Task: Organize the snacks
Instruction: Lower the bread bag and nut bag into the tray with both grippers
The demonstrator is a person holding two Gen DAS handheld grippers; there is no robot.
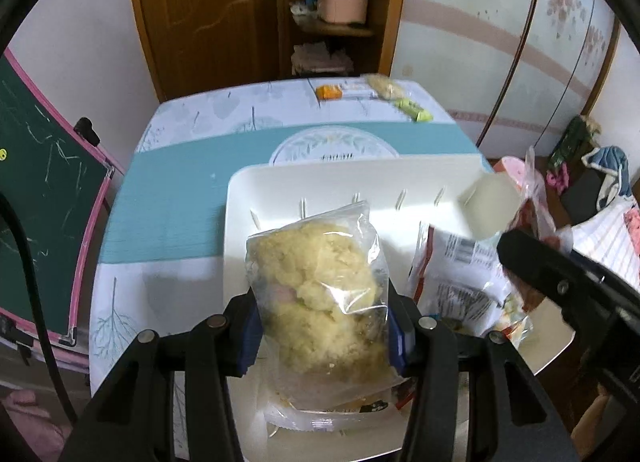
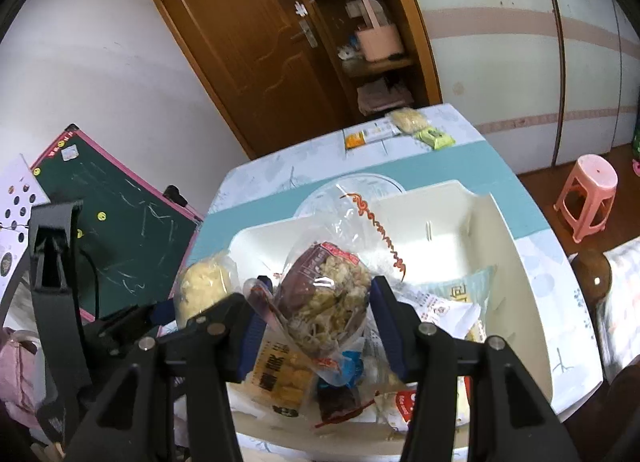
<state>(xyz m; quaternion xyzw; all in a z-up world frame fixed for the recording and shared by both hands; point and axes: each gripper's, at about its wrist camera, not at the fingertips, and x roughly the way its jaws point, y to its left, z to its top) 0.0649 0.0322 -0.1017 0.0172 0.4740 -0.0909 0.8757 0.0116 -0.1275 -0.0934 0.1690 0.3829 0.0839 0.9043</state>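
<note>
Left gripper (image 1: 320,326) is clamped on a clear bag of yellow crumbly snack (image 1: 320,282), long axis upright, directly above the white bin (image 1: 320,178). Right gripper (image 2: 316,326) pinches a brown-labelled snack bag (image 2: 324,302), likewise over the bin. Loose packets (image 1: 376,94) lie far across the table.

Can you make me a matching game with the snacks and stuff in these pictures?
Things:
1. yellow crumbly snack bag
2. red-brown snack bag
3. orange packet
4. pink stool

Places:
A. on the floor beside the table
B. on the far end of the table
C. between the left gripper fingers
D. between the right gripper fingers

Pairs: 1-C, 2-D, 3-B, 4-A
</note>
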